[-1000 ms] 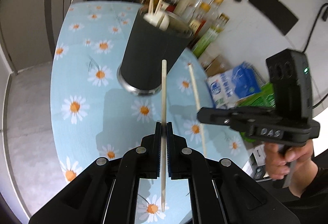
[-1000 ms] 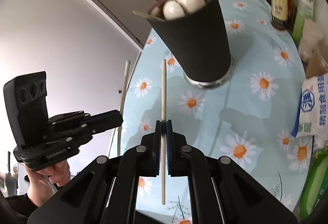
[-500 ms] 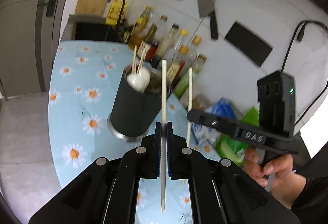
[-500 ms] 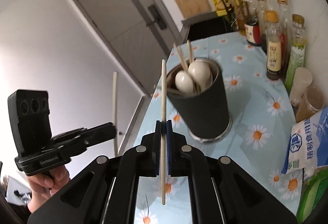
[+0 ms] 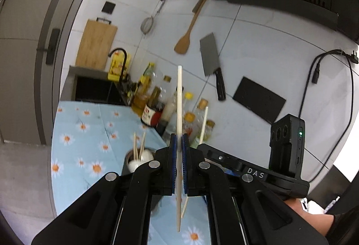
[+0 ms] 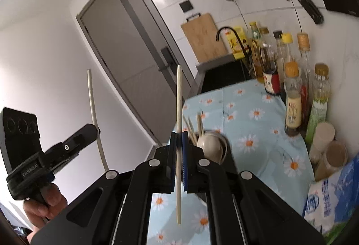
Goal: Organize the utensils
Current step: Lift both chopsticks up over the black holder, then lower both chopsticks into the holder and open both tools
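My left gripper (image 5: pixel 178 136) is shut on a pale chopstick (image 5: pixel 179 97) that stands upright across its blue pads. My right gripper (image 6: pixel 178 134) is shut on a second pale chopstick (image 6: pixel 178 92), also upright. Each view shows the other gripper beside it: the right gripper (image 5: pixel 202 146) with its chopstick (image 5: pixel 204 124), and the left gripper (image 6: pixel 95 130) with its chopstick (image 6: pixel 91 97). The dark utensil holder (image 6: pixel 224 144) sits low behind the fingers, with white spoons (image 6: pixel 209 144) and several chopsticks in it. The left wrist view shows its rim (image 5: pixel 129 154) and spoons (image 5: pixel 138 161). Both grippers are above the holder.
Sauce and oil bottles (image 6: pixel 292 99) line the wall at the right of the daisy-print tablecloth (image 6: pixel 251 115). A blue and white bag (image 6: pixel 329 195) and jars (image 6: pixel 323 142) lie near the front right. A cleaver (image 5: pixel 209 54), wooden spatula (image 5: pixel 184 43), strainer and cutting board (image 5: pixel 96 43) hang above the sink (image 5: pixel 96 90).
Both grippers have risen and tilted up with their chopsticks. The holder has dropped from the middle of each view to low behind the fingers, and the wall now fills the frames.
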The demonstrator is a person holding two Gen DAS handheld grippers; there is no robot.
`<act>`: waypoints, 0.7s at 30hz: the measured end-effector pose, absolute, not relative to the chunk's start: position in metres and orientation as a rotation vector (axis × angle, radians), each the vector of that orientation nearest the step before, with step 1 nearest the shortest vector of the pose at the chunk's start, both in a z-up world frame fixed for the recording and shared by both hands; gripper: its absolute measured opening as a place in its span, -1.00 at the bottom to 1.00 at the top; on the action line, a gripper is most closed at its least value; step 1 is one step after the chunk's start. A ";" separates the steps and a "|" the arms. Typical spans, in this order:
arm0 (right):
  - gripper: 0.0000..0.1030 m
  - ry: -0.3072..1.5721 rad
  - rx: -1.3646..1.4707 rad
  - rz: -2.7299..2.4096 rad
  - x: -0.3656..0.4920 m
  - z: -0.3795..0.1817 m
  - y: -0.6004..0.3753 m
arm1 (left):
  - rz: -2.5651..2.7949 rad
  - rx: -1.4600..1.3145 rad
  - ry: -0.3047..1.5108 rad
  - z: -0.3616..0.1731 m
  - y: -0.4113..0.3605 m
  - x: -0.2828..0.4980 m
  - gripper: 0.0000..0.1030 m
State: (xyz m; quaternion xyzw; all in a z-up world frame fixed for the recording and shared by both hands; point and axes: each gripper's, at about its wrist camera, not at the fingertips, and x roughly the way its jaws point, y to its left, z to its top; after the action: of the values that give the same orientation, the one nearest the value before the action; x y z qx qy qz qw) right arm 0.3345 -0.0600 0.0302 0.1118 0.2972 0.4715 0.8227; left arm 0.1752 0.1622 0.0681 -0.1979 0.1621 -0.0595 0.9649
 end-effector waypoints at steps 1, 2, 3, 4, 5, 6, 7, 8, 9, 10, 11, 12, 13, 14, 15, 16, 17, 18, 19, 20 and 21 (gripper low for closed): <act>-0.89 0.617 0.245 1.006 0.338 0.032 -0.060 | -0.112 -0.401 0.311 0.069 0.164 0.178 -0.93; -0.89 0.603 0.252 1.007 0.340 0.035 -0.060 | -0.113 -0.406 0.298 0.069 0.166 0.181 -0.93; -0.89 0.580 0.260 1.012 0.342 0.039 -0.059 | -0.109 -0.411 0.283 0.071 0.168 0.184 -0.93; -0.89 0.555 0.266 1.015 0.344 0.042 -0.059 | -0.102 -0.414 0.270 0.072 0.170 0.186 -0.93; -0.89 0.537 0.265 1.015 0.344 0.045 -0.058 | -0.094 -0.413 0.256 0.074 0.171 0.189 -0.93; -0.89 0.509 0.261 1.020 0.345 0.049 -0.057 | -0.095 -0.410 0.242 0.075 0.172 0.192 -0.93; -0.89 0.488 0.257 1.023 0.346 0.052 -0.056 | -0.092 -0.408 0.228 0.077 0.172 0.193 -0.93; -0.89 0.472 0.254 1.022 0.347 0.054 -0.055 | -0.088 -0.404 0.210 0.078 0.173 0.195 -0.93; -0.89 0.445 0.249 1.015 0.348 0.057 -0.054 | -0.084 -0.394 0.195 0.079 0.173 0.198 -0.93; -0.89 0.428 0.245 1.013 0.348 0.058 -0.053 | -0.080 -0.388 0.183 0.079 0.173 0.200 -0.93; -0.89 0.418 0.242 1.013 0.349 0.059 -0.052 | -0.078 -0.386 0.166 0.079 0.173 0.203 -0.93; -0.89 0.406 0.236 1.007 0.352 0.061 -0.050 | -0.081 -0.384 0.148 0.079 0.173 0.206 -0.93; -0.89 0.397 0.231 1.002 0.352 0.061 -0.049 | -0.081 -0.381 0.137 0.078 0.173 0.208 -0.93; -0.89 0.387 0.224 0.997 0.352 0.061 -0.047 | -0.074 -0.384 0.124 0.077 0.174 0.210 -0.93; -0.89 0.371 0.208 0.987 0.353 0.061 -0.045 | -0.076 -0.398 0.113 0.074 0.176 0.214 -0.93; -0.89 0.356 0.194 0.976 0.353 0.060 -0.044 | -0.079 -0.405 0.110 0.073 0.176 0.216 -0.93; -0.89 0.347 0.188 0.974 0.354 0.059 -0.043 | -0.077 -0.408 0.110 0.070 0.176 0.219 -0.93; -0.89 0.344 0.187 0.975 0.354 0.058 -0.042 | -0.076 -0.407 0.109 0.067 0.176 0.222 -0.93; -0.89 0.344 0.186 0.974 0.355 0.056 -0.041 | -0.079 -0.404 0.106 0.065 0.175 0.224 -0.93; -0.89 0.342 0.184 0.971 0.357 0.054 -0.040 | -0.076 -0.393 0.100 0.063 0.174 0.226 -0.93; -0.89 0.340 0.180 0.965 0.358 0.052 -0.039 | -0.071 -0.380 0.094 0.060 0.173 0.228 -0.93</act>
State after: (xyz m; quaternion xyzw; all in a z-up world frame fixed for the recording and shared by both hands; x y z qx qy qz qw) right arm 0.3585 -0.0390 0.0523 0.0860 0.1624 0.4609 0.8682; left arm 0.2277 0.1726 0.0598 -0.1887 0.0469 -0.0354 0.9803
